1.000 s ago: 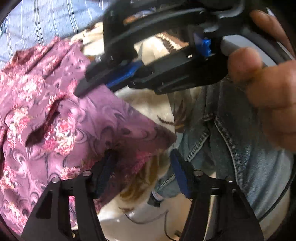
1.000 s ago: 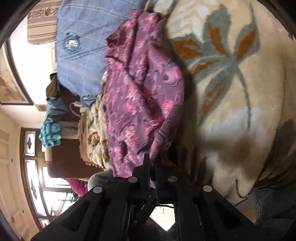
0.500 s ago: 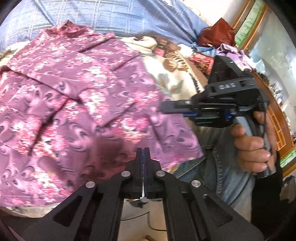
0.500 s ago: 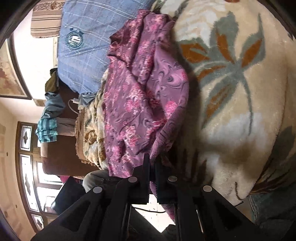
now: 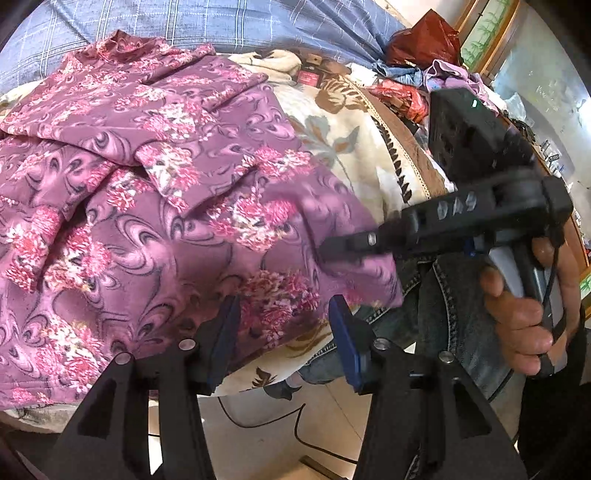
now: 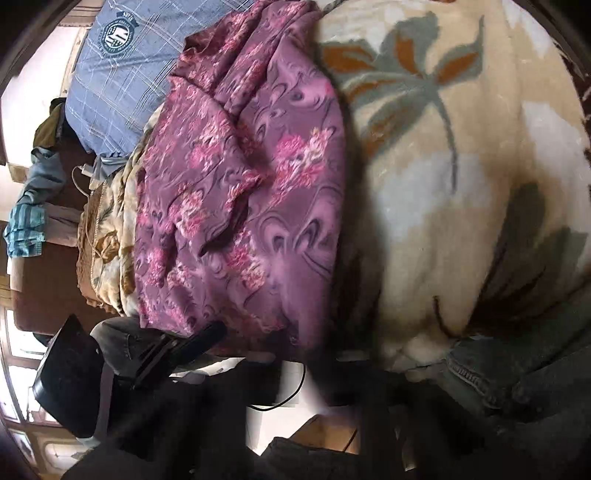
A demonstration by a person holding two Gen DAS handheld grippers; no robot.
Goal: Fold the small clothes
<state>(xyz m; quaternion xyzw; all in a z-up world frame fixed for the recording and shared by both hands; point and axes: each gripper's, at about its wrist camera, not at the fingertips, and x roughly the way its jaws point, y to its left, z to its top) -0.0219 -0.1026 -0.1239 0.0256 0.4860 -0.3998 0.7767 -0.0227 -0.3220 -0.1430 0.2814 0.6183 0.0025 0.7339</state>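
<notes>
A purple garment with pink flowers (image 5: 177, 206) lies partly folded on a cream blanket with a leaf pattern (image 5: 332, 133); it also shows in the right wrist view (image 6: 251, 192). My left gripper (image 5: 284, 332) is open at the garment's near hem, with the cloth edge between its blue pads and nothing clamped. My right gripper (image 5: 332, 249) reaches in from the right over the garment's near corner; it is blurred and seen side-on. In the right wrist view its own fingers are a dark blur at the bottom, and the left gripper (image 6: 207, 338) shows at the hem.
A blue plaid pillow (image 5: 207, 22) lies behind the garment. A heap of clothes and a red bag (image 5: 424, 37) sit at the far right. My jeans-clad legs (image 5: 454, 306) press against the bed edge. A cable (image 5: 280, 424) runs across the floor below.
My left gripper was shut half a second ago and now stands open at the hem. My right gripper has let the cloth go and swung, blurring its view; the garment lies flatter.
</notes>
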